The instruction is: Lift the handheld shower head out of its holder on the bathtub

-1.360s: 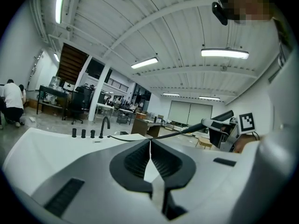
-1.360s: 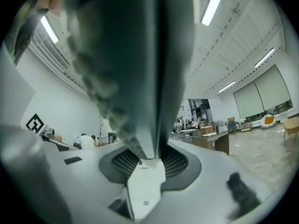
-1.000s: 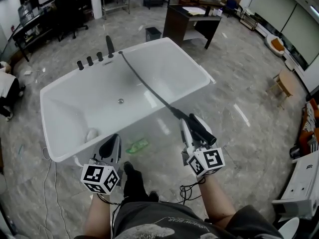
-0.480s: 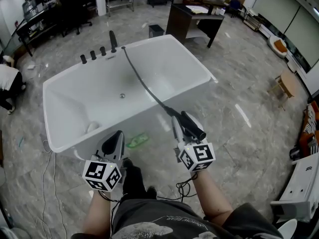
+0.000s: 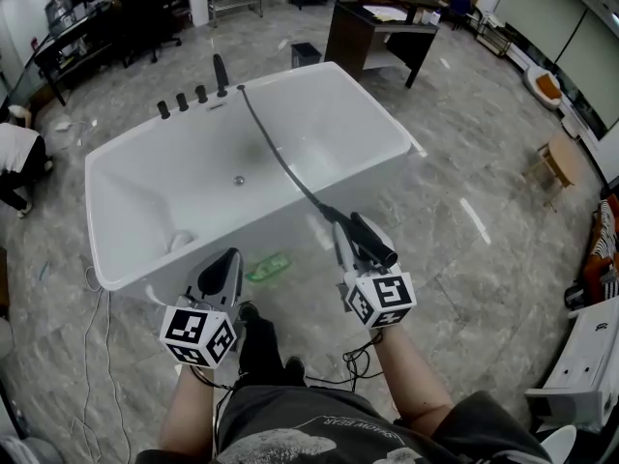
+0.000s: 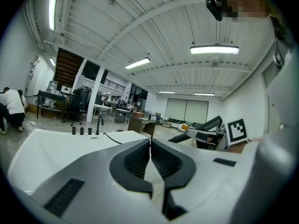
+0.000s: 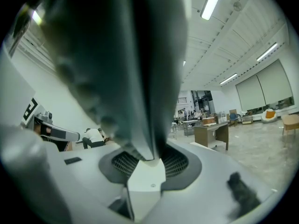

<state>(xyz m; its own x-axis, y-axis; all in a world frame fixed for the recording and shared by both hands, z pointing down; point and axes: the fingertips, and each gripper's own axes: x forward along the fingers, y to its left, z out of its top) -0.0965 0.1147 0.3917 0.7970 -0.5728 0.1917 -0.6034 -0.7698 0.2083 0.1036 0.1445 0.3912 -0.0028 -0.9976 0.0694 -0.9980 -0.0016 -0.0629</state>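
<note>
The white bathtub (image 5: 126, 269) stands in front of me, with black tap fittings (image 5: 193, 93) on its far rim. From there a dark hose (image 5: 276, 158) runs across the tub to the black handheld shower head (image 5: 372, 240). The shower head is out of the tub, above the floor at the near right corner. My right gripper (image 5: 346, 238) is shut on its handle, which fills the right gripper view as a dark bar (image 7: 131, 69) between the jaws. My left gripper (image 5: 221, 276) hovers by the tub's near wall, its jaws closed together with nothing in them (image 6: 149, 143).
A green object (image 5: 268, 269) lies on the marble floor by the tub's near wall. A dark desk (image 5: 377, 37) stands behind the tub. A person (image 5: 14, 158) crouches at the far left. Cables (image 5: 92, 356) trail over the floor at my left.
Both grippers have drawn back a little from the tub's near wall. The right one has sunk slightly with the shower head still in its grip.
</note>
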